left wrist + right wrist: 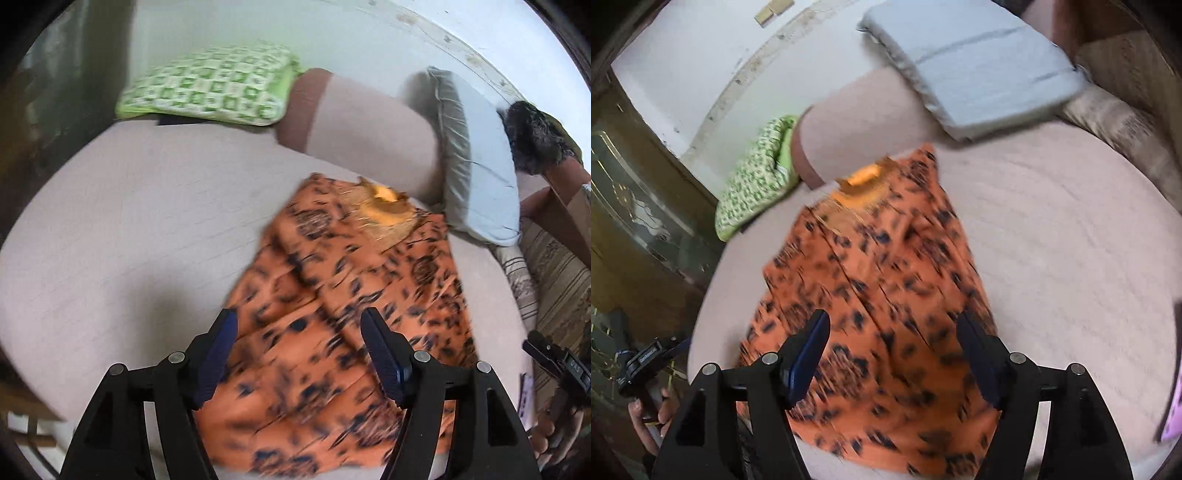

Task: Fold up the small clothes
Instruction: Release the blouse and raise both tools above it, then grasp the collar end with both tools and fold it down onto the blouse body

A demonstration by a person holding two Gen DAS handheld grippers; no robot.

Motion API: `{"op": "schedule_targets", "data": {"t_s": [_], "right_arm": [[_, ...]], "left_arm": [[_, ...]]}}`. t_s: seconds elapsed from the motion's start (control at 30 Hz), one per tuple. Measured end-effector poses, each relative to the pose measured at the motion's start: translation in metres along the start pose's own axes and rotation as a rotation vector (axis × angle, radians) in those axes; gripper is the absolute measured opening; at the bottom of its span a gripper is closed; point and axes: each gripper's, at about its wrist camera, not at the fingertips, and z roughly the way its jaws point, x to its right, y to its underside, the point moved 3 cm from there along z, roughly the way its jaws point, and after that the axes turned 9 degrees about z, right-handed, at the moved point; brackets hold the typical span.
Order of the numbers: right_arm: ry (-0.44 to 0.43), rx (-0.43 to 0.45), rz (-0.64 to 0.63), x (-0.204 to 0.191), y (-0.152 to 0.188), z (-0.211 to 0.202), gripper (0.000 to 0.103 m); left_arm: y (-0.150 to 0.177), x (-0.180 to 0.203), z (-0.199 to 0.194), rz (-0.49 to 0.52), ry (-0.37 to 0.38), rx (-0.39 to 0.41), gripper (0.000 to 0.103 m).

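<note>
An orange garment with dark blotches [332, 295] [879, 277] lies spread on the pale bed sheet [129, 221] [1071, 240], its golden neck part [384, 210] [860, 188] at the far end. My left gripper [299, 317] hangs above the garment's near part, jaws apart, nothing between the blue pads. My right gripper [892, 317] hangs over the same near end, also open and empty. A hand holds the other tool at the frame edge in each view [554, 365] [642, 362]. Both pictures are motion-blurred.
A green checked pillow [210, 85] [753, 177], a beige bolster [369, 125] and a grey-blue pillow [480, 166] [975, 62] line the bed's far side. A dark furry item [535, 136] lies beyond. A wooden cabinet [639, 203] stands beside the bed. Something pink [1172, 417] is at the edge.
</note>
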Motion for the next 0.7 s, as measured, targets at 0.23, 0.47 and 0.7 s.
{"op": "schedule_targets", "data": {"t_s": [0.23, 0.47, 0.7], "right_arm": [[-0.022, -0.077, -0.044, -0.019, -0.051, 0.064, 0.073], [-0.004, -0.153, 0.010, -0.001, -0.113, 0.158, 0.074], [0.084, -0.142, 0.073, 0.027, -0.176, 0.238, 0.073]], "left_arm": [[-0.068, -0.016, 0.092, 0.000, 0.073, -0.036, 0.069], [-0.147, -0.035, 0.202, -0.017, 0.025, -0.099, 0.069], [-0.190, -0.027, 0.331, 0.003, 0.038, -0.220, 0.067]]}}
